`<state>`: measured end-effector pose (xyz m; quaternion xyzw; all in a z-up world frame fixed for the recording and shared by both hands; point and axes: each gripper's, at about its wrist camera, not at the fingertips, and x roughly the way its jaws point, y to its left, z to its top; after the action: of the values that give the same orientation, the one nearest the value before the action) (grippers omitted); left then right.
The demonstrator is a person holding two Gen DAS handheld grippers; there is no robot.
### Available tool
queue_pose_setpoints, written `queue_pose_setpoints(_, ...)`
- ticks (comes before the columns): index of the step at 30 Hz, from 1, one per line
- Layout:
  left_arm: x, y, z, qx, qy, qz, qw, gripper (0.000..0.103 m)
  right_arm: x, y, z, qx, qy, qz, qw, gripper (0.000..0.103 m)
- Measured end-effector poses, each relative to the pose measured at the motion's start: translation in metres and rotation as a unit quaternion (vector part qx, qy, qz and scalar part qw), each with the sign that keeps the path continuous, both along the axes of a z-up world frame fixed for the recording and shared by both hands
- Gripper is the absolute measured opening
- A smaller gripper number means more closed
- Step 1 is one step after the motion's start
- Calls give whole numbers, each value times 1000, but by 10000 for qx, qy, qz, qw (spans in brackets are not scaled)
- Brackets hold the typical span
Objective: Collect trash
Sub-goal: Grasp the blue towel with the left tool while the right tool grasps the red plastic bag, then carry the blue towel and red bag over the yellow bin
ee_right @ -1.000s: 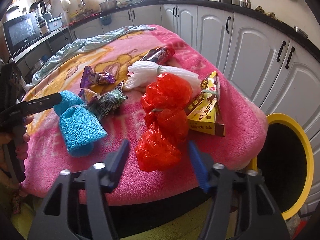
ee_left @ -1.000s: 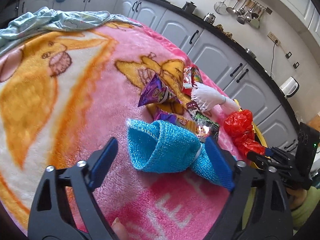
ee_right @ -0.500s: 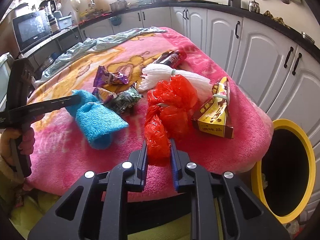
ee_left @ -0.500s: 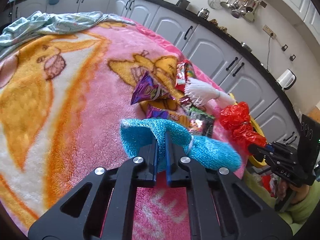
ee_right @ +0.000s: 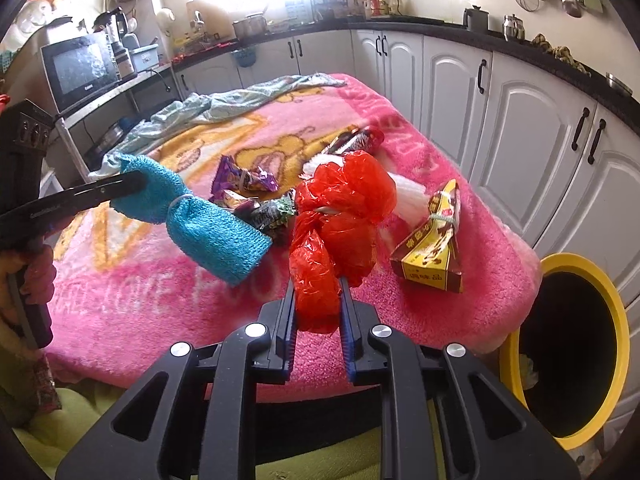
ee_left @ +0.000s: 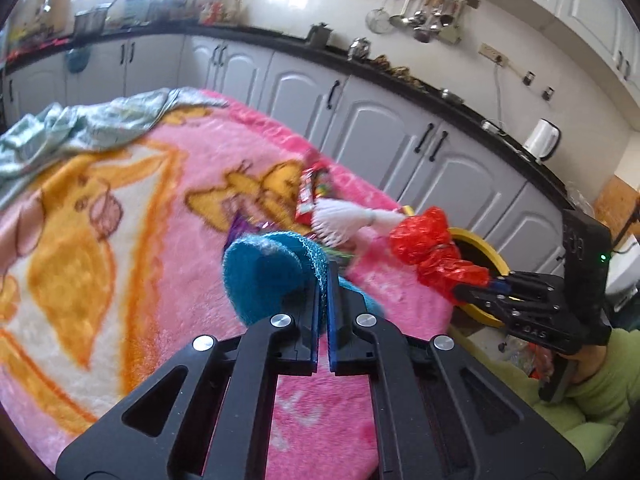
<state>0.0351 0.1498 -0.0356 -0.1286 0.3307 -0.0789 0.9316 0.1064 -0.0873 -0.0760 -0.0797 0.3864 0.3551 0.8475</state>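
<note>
The left gripper (ee_left: 323, 276) is pinched tight on the edge of a blue knitted bundle (ee_right: 208, 216), tied at its waist with a pale band, and holds it clear of the pink blanket (ee_right: 132, 288) — the free end hangs down toward the blanket in the right wrist view. The right gripper (ee_right: 318, 300) is clamped narrowly on the lower lobe of a crumpled red plastic bag (ee_right: 340, 216), the rest of the bag bulging up above the jaws. On the blanket behind them lie a purple snack wrapper (ee_right: 244, 178), a dark green wrapper (ee_right: 274, 214), a white stringy bundle (ee_right: 408, 194), a dark shiny wrapper (ee_right: 356, 140) and a yellow-and-brown carton (ee_right: 434, 248) near the blanket's right edge. A yellow-rimmed bin (ee_right: 616, 320) stands beside the blanket's corner, just below that edge — its dark mouth open. A pale green cloth (ee_right: 224, 104) is heaped at the far end.
</note>
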Motion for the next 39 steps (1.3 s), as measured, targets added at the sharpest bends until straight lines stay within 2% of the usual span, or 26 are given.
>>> queue_pose_setpoints(11, 2, -47, 40, 132, -466, -525, 9974, 0, -2, -18, 30, 286, -226, -92, 9993, 18)
queue_pose_setpoints(29, 45, -106, 78, 285, -804, -949, 9918, 0, 12, -69, 62, 678, -487, -593, 9947, 18)
queue_pose_setpoints(39, 66, -138, 91, 242, -981, -1243, 9871, 0, 24, -102, 75, 883, -607, -1016, 9890, 18)
